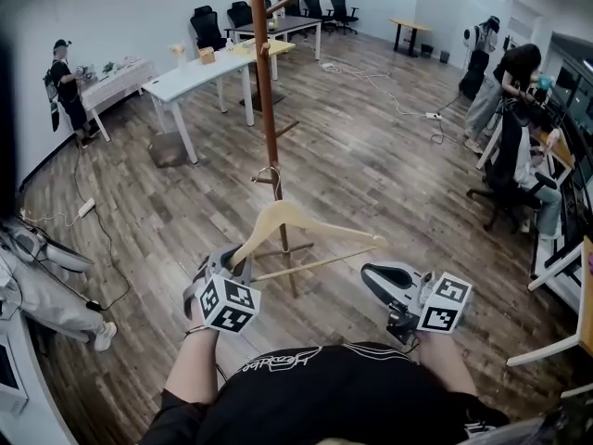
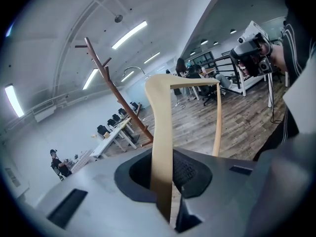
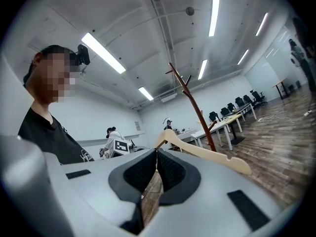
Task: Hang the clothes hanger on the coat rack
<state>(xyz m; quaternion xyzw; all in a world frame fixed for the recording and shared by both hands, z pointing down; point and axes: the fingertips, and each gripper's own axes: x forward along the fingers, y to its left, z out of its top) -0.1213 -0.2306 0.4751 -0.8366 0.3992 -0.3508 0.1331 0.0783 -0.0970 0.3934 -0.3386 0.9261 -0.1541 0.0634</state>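
Observation:
A pale wooden clothes hanger (image 1: pixel 295 219) with a metal hook (image 1: pixel 269 176) hangs in the air just in front of the brown coat rack (image 1: pixel 264 72). Its hook is close beside the pole. My left gripper (image 1: pixel 243 260) is shut on the hanger's left arm. In the left gripper view the wooden arm (image 2: pixel 160 132) runs up between the pads of that gripper (image 2: pixel 165 174), with the rack (image 2: pixel 116 90) behind. My right gripper (image 1: pixel 372 274) is below the hanger's right end, apart from it. Its pads (image 3: pixel 155 164) are together with nothing between them; the hanger (image 3: pixel 207 154) and rack (image 3: pixel 195 105) show beyond.
The rack's thin legs (image 1: pixel 295 267) spread on the wood floor. White tables (image 1: pixel 199 77) and office chairs (image 1: pixel 206 26) stand behind it. People work at desks on the right (image 1: pixel 519 72), one stands at the far left (image 1: pixel 65 82), another sits at the near left (image 1: pixel 37 286). Cables (image 1: pixel 408 111) cross the floor.

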